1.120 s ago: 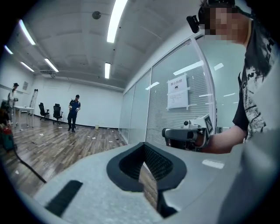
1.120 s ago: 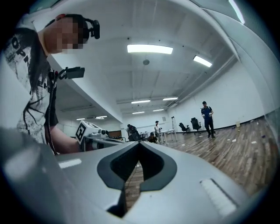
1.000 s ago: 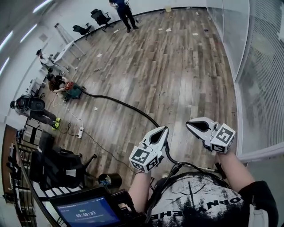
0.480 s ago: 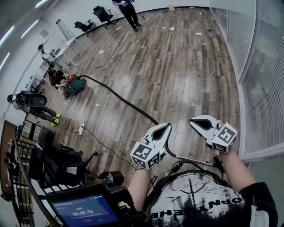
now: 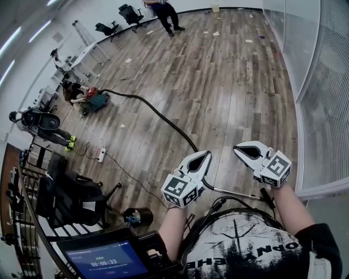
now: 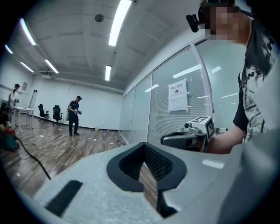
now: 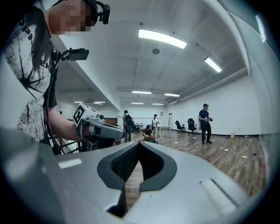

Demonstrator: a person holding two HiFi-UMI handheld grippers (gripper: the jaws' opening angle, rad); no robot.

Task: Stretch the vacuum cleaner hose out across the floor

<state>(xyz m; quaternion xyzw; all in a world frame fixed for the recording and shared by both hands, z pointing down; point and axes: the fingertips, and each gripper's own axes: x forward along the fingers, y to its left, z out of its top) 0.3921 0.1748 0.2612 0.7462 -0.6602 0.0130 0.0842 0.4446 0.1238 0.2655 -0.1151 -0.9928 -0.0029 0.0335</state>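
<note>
The black vacuum hose runs over the wood floor from the teal vacuum cleaner at the left and passes beneath my left gripper. Its metal wand lies below both grippers, near my body. The left gripper is shut with nothing between its jaws. My right gripper hovers beside it, also shut and empty. In the left gripper view the hose crosses the floor at the left and the right gripper shows ahead. The right gripper view shows the left gripper.
A person crouches by the vacuum cleaner, another stands at the far end, a third sits at the left. A power strip and cable lie on the floor. Office chairs stand at lower left; a glass wall lines the right.
In the head view the floor, hose and vacuum cleaner have slid away while both grippers keep their places. The hose lies straighter, and more of the wand shows.
</note>
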